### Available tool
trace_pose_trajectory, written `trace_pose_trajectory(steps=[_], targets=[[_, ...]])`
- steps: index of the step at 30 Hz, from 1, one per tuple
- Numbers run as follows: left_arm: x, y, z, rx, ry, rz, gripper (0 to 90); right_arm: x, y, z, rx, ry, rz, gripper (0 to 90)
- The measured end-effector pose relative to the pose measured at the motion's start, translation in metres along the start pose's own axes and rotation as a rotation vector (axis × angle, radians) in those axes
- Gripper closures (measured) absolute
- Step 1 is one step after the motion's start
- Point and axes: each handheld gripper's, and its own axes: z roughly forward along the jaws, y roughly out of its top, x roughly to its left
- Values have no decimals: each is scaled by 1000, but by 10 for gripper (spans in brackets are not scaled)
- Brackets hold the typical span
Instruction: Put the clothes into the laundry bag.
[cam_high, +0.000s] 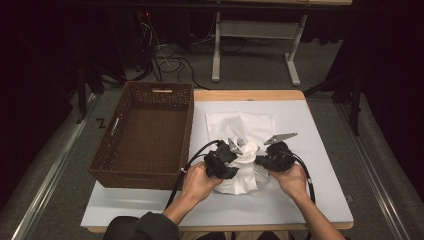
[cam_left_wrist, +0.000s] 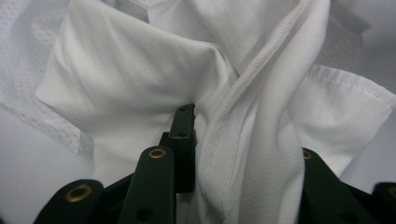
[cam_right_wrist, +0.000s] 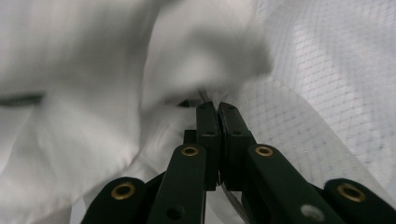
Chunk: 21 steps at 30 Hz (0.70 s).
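**White garment gathered, basket still empty**

Your tabletop (cam_high: 310, 200) carries a brown wicker basket (cam_high: 145, 135) at nine o'clock, nothing in it. At the centre, toward six o'clock, the white garment (cam_high: 242, 167) lies bunched between your hands, its far part still flat toward twelve. Your left hand-held gripper (cam_high: 231, 150) has a thick fold between its jaws; whether they pinch yet, I cannot tell. Your right hand-held gripper (cam_right_wrist: 218, 109) is clenched on a thin edge of cloth. Folding looks barely begun, I'd judge. Nothing blocks the way to the basket.
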Motion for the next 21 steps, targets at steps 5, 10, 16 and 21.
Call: trace_pose_trajectory(steps=[5,10,16,21], targets=[[-16,3,6,51,-2,101,683,-5,6,-9,-31,2,24,900],[-20,7,16,91,-27,121,692,-7,16,-23,-80,15,27,900],[-12,13,29,78,-14,68,676,0,21,-31,-100,30,10,900],[-11,12,28,30,10,38,497,0,19,-28,-80,13,5,900]])
